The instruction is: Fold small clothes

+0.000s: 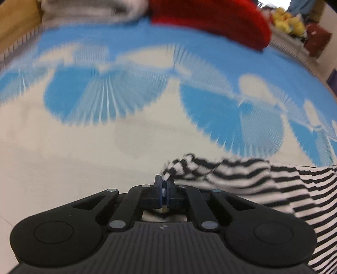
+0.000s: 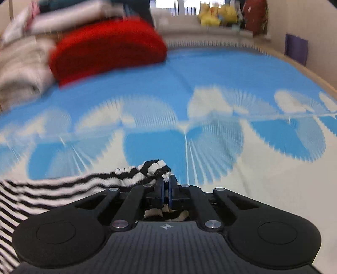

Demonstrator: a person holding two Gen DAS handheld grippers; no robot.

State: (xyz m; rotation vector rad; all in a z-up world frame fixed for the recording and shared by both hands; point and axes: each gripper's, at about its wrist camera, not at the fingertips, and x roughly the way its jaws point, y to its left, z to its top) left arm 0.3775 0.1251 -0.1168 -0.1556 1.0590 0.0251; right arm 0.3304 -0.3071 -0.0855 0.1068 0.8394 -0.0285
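A black-and-white striped garment stretches between my two grippers above a blue-and-cream patterned cloth. My left gripper is shut on one edge of it, and the fabric runs off to the right in the left wrist view. My right gripper is shut on the other edge, and the striped fabric runs off to the left in the right wrist view. Both views are motion-blurred.
The blue-and-cream patterned cloth covers the work surface. A folded red garment lies at the far side, also in the right wrist view. Grey and beige clothes are piled beside it. Yellow plush toys sit beyond.
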